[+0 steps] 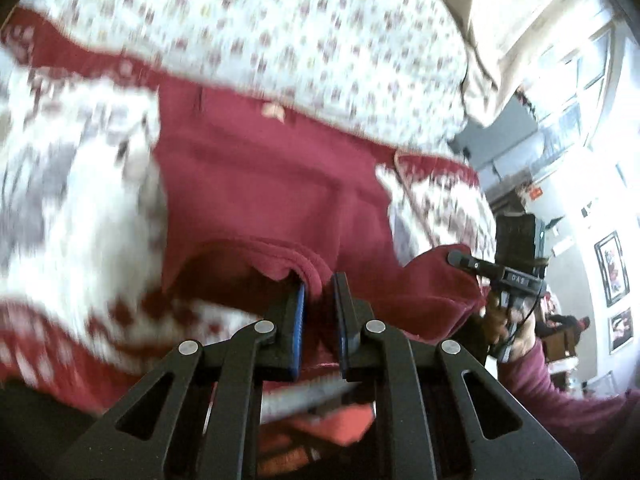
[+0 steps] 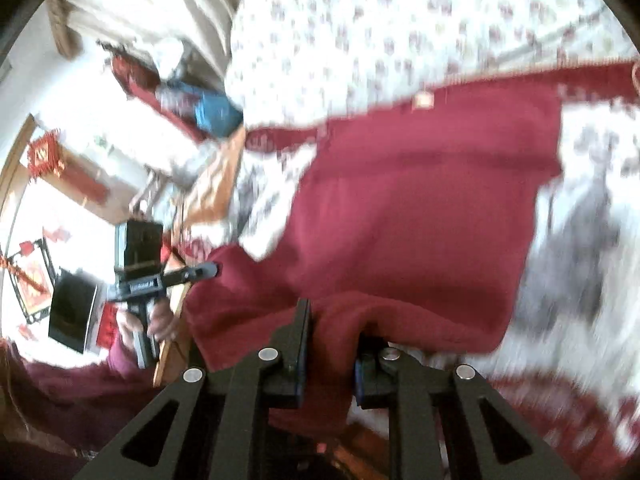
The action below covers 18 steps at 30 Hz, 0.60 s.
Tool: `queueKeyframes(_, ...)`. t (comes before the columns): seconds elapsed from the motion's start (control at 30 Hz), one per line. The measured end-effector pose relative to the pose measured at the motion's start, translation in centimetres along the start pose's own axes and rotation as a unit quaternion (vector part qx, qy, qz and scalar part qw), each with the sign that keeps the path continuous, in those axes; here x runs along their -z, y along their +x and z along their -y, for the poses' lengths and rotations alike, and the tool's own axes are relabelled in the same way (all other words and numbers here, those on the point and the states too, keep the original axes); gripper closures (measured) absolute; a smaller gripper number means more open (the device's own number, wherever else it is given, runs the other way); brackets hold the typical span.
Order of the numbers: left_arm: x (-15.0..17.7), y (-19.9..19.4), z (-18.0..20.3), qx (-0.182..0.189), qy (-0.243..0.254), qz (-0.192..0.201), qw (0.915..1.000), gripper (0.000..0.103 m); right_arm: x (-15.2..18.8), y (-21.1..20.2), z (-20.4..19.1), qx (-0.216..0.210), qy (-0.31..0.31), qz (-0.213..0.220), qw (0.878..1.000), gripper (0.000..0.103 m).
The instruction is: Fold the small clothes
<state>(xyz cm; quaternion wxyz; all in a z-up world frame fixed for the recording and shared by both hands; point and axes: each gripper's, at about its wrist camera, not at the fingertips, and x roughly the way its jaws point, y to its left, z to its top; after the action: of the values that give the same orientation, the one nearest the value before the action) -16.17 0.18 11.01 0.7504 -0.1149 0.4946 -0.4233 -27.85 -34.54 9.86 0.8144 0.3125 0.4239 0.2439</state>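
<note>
Floral sheet spreads behind red garment, which hangs lifted in front of it. Left gripper jaws pinch garment's hem edge; right gripper jaws pinch its other edge. Frames blurred, patterned white-and-red fabric beside garment.

A small dark red garment with white and grey knitted-pattern sleeves is partly lifted off a white floral-print sheet. Its plain red body hangs stretched, one hemmed edge raised at two separate spots while the far edge lies on the sheet.
</note>
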Motion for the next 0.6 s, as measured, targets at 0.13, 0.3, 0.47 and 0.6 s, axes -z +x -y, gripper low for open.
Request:
queueKeyframes(0.13, -4.0, 0.9, -0.4, -0.015, 0.005, 0.038, 0.9992, 0.091, -3.7, -0.7, 1.2, -0.001, 0.014, 0.06, 0.998, 0.087)
queueKeyframes(0.3, -7.7, 3.8, -1.0, -0.042, 0.003, 0.053, 0.9977, 0.091, -7.6, 0.0, 3.6, 0.022, 0.033, 0.091, 0.995, 0.087)
queueKeyframes(0.47, -11.0, 6.9, -1.9, -0.064, -0.006, 0.054, 0.9965, 0.091, -10.3, 0.3, 5.8, 0.054, 0.041, 0.101, 0.993, 0.087)
queueKeyframes(0.6, -13.0, 8.8, -2.7, -0.079, -0.012, 0.052, 0.9955, 0.091, -12.3, 1.1, 7.8, 0.072, 0.055, 0.109, 0.99, 0.087)
